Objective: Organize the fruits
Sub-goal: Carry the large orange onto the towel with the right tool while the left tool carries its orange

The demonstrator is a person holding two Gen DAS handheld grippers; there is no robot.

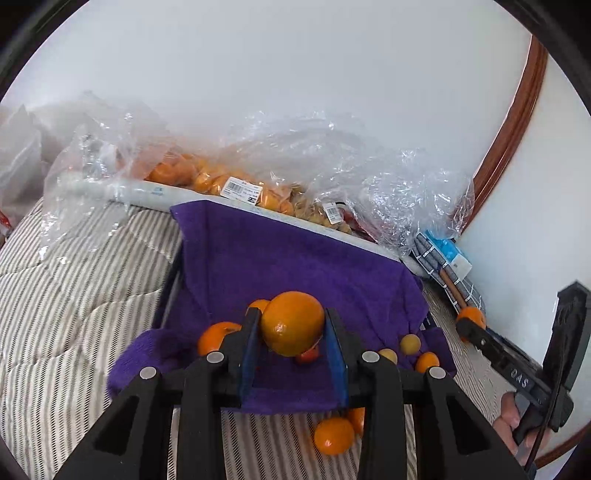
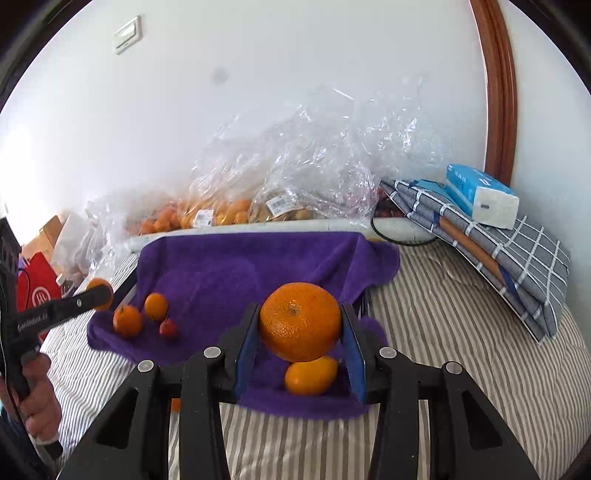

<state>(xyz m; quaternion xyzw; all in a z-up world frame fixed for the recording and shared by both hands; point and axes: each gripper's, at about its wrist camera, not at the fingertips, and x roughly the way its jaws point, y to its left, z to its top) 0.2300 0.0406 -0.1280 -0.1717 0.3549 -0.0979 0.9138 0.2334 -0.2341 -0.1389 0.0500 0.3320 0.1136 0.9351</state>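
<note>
Here, mid-sort, the left gripper (image 1: 291, 325) clamps a small orange (image 1: 291, 323) and the right gripper (image 2: 300, 325) a larger orange (image 2: 300, 321), both above the purple towel (image 2: 221, 273); next, each likely needs placing among matching fruit at ten o'clock.

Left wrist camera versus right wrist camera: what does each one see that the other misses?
Only the left view shows an orange lying on the striped bedding, off the towel. Only the right view shows a tissue pack, a red bag and a wall switch. Both show the purple towel with loose fruit, the fruit bags behind it, and each gripper, left and right, clamped on an orange.
</note>
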